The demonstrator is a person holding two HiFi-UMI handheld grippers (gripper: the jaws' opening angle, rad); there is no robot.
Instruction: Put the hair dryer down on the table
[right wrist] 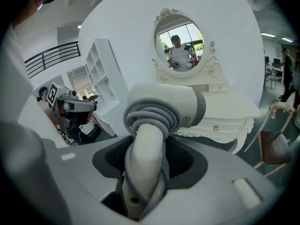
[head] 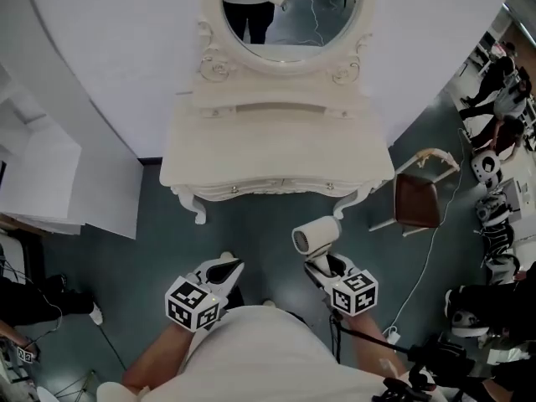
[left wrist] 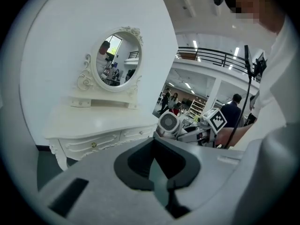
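A white hair dryer (head: 315, 234) with its grey cord wound round the handle (right wrist: 143, 146) hangs in the air in front of the table, short of its front edge. My right gripper (head: 325, 265) is shut on the handle, and the barrel (right wrist: 164, 108) lies crosswise above the jaws. The white dressing table (head: 276, 153) with an oval mirror (head: 289, 11) stands ahead against the wall, its top bare. My left gripper (head: 224, 268) is held level with the right one, shut and with nothing in it. From the left gripper view the dryer's rear grille (left wrist: 168, 123) shows to the right of the table (left wrist: 93, 123).
A chair with a brown seat (head: 418, 201) stands just right of the table. A white shelf unit (head: 42, 174) is at the left wall. People and equipment (head: 494, 191) crowd the far right. A thin cable (head: 427, 266) runs over the dark floor.
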